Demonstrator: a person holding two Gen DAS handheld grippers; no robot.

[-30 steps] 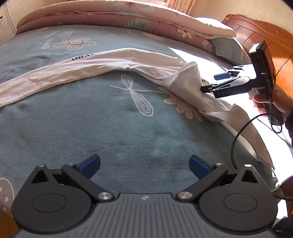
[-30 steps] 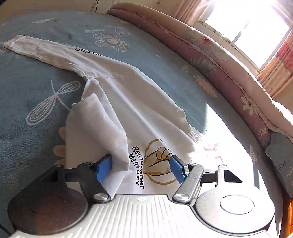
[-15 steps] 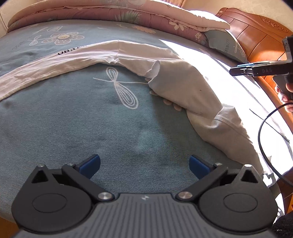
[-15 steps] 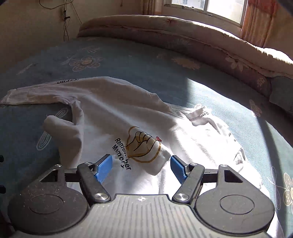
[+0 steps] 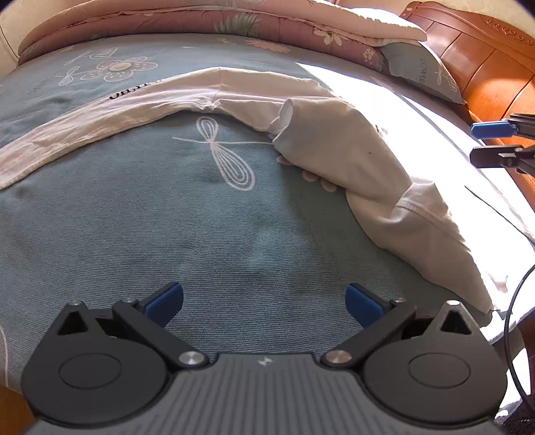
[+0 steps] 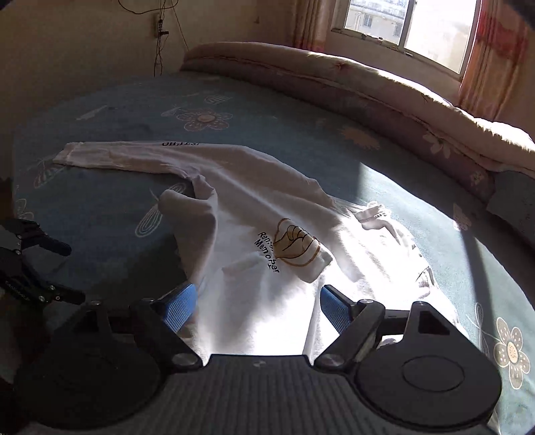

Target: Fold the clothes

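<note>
While both grippers gape empty | shirt [image 6: 254, 207] print shows only right view

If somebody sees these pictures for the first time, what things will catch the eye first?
A white long-sleeved shirt lies crumpled across the blue flowered bedspread, one sleeve stretched out flat. Bright sunlight from the window falls over its chest print. Both grippers, left and right, are open and empty.
</note>
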